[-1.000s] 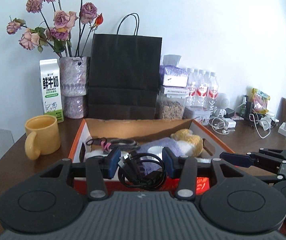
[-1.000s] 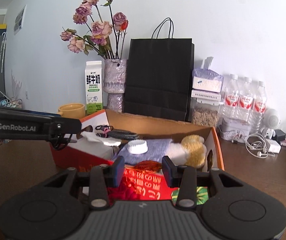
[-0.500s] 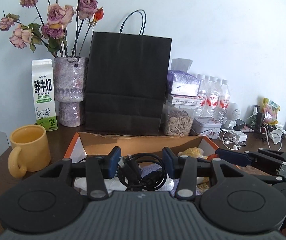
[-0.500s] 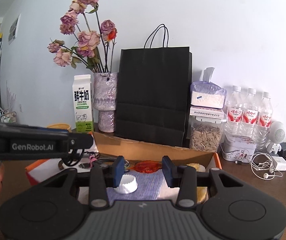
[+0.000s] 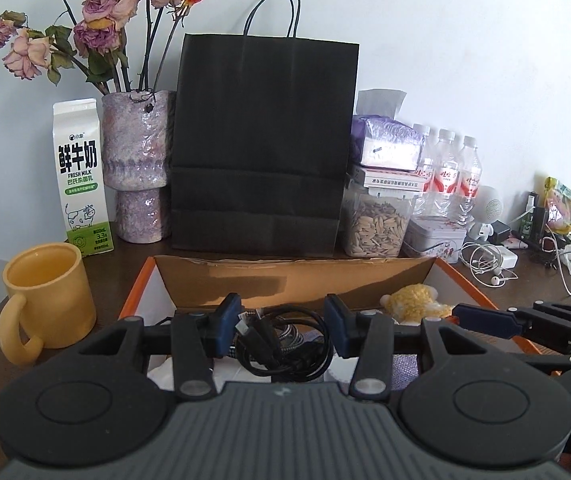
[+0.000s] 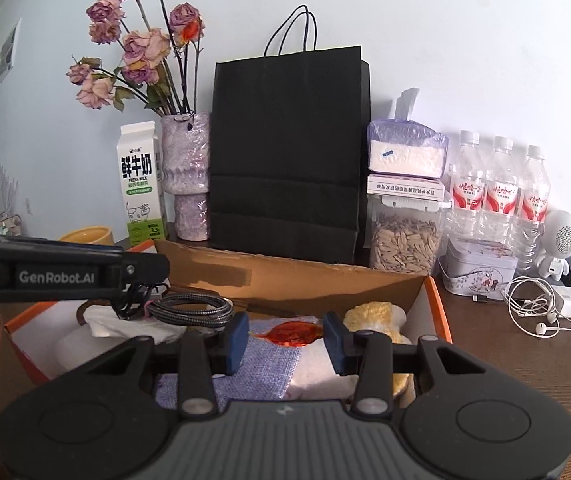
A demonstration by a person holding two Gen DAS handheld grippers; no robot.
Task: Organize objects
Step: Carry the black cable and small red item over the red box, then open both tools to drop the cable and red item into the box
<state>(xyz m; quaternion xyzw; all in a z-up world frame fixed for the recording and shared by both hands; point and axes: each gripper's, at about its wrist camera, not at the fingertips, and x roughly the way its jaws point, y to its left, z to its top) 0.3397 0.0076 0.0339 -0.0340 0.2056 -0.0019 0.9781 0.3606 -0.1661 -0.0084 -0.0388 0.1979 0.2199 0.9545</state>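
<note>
My left gripper [image 5: 282,326] is shut on a coil of black cables [image 5: 285,350], held over the open orange cardboard box [image 5: 285,276]. Seen from the right wrist, the same gripper [image 6: 141,270] reaches in from the left with the cables [image 6: 133,300] dangling under it. My right gripper [image 6: 284,338] is shut on a flat orange-red piece [image 6: 291,332] that spans its blue pads, above a purple cloth [image 6: 269,364] in the box. A yellow plush toy [image 6: 377,316], a grey braided cable [image 6: 193,308] and white tissue [image 6: 117,322] lie inside.
Behind the box stand a black paper bag [image 5: 261,148], a vase of dried roses [image 5: 135,164], a milk carton [image 5: 81,176], a seed jar [image 5: 377,224] and water bottles [image 6: 497,192]. A yellow mug [image 5: 45,296] sits left of the box. Earphones and chargers [image 6: 541,304] lie to the right.
Both grippers have moved forward over the box toward the back wall, each keeping its load. The box front and the red packet have slipped out of view below.
</note>
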